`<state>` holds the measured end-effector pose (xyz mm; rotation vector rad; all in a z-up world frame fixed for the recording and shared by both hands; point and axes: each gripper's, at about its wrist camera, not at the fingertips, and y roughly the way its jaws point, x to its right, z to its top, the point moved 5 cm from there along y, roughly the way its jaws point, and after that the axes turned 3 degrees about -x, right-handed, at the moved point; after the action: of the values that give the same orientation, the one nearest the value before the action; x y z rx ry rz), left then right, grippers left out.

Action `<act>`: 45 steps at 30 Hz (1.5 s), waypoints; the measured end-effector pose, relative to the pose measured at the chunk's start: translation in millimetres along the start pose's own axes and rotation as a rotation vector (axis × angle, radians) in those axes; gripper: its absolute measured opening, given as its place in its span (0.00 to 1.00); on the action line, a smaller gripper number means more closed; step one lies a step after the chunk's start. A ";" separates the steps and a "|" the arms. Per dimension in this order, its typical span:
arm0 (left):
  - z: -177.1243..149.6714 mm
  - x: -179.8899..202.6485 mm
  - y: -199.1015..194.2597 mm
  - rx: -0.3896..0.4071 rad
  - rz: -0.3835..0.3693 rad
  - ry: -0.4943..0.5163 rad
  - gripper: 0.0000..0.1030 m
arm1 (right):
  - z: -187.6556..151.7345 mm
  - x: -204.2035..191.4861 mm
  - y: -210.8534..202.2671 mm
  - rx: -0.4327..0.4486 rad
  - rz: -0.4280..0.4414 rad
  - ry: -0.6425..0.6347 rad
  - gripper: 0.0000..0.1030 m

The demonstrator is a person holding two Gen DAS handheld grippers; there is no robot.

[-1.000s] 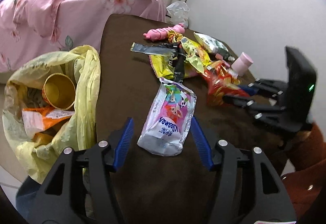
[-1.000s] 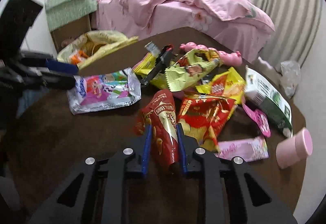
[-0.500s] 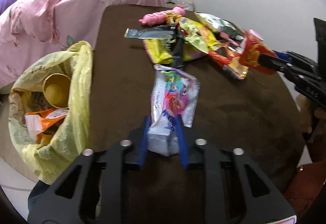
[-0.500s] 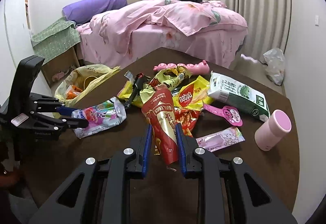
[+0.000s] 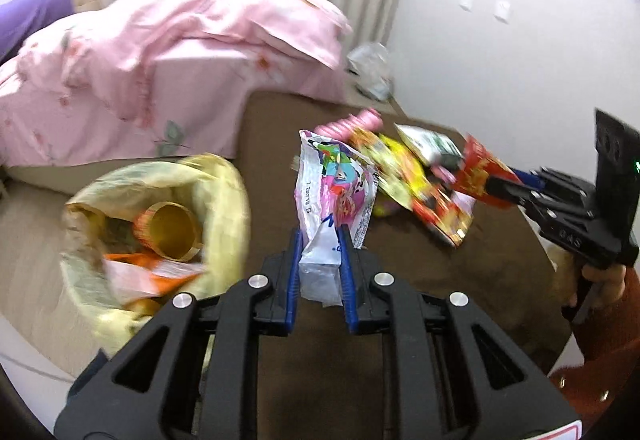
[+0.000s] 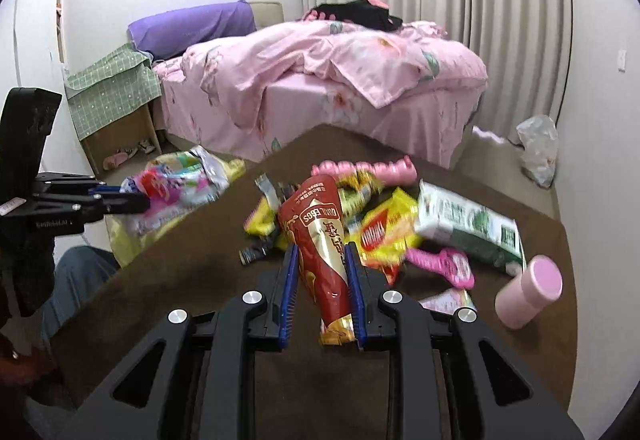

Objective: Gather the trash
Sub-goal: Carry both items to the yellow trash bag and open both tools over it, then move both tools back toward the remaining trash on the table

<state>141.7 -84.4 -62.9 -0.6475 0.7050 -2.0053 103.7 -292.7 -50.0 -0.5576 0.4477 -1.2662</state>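
In the left wrist view, the left gripper [image 5: 320, 276] is reaching level over the brown table [image 5: 500, 272], its blue fingers [image 5: 295, 272] pinching the white end of a pink cartoon snack wrapper [image 5: 334, 192] that is standing up and away past the fingertips, its print too blurred to read, with the yellow trash bag [image 5: 224, 200] lying open to their left. In the right wrist view, the right gripper [image 6: 322, 296] is hovering above the table, clamped on a red-and-gold cone-shaped packet [image 6: 320, 240] reading "QUAIL EGGS", long axis running forward, wide end beyond the fingertips.

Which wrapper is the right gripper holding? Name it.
The red wrapper marked QUAIL EGGS, clamped in the right gripper; the other wrappers lie on the table.
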 end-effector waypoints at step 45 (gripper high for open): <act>-37.2 -214.2 0.0 0.047 0.236 -0.482 0.47 | 73.2 -182.2 227.0 -0.255 0.372 -0.159 0.51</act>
<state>217.2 109.6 -125.5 -0.9305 0.4182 -1.5616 275.4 -60.1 -130.7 -0.7464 0.5543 -0.8073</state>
